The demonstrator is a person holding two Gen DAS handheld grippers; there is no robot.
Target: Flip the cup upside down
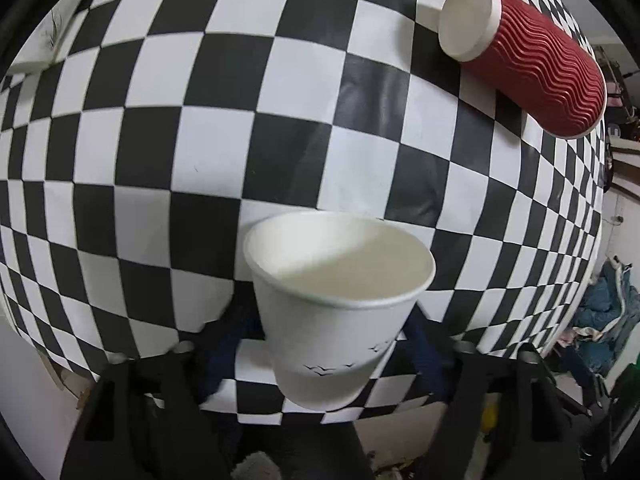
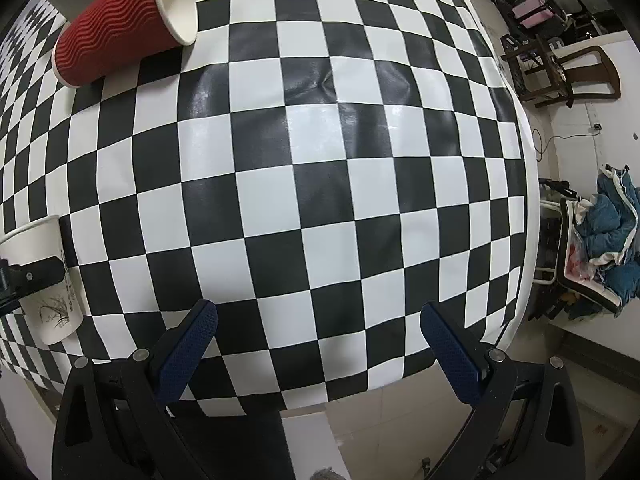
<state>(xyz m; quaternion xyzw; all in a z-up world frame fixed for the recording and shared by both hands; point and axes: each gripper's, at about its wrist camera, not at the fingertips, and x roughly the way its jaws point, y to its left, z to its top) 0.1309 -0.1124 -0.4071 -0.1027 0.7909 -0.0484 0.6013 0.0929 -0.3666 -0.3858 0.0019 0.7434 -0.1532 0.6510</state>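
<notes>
A white paper cup (image 1: pixel 332 312) with small bird drawings stands mouth up between the fingers of my left gripper (image 1: pixel 332 340), which is shut on its lower body near the table's near edge. The same cup shows at the left edge of the right wrist view (image 2: pixel 44 276), with a black finger (image 2: pixel 36 274) across it. My right gripper (image 2: pixel 318 344) is open and empty, its blue pads (image 2: pixel 188 344) above the checkered table's near edge.
A red ribbed paper cup (image 1: pixel 532 56) lies on its side on the black-and-white checkered tablecloth (image 1: pixel 200 120); it also shows at top left in the right wrist view (image 2: pixel 120 28). A chair with blue clothes (image 2: pixel 600 240) and wooden chairs (image 2: pixel 568 76) stand beyond the table's right edge.
</notes>
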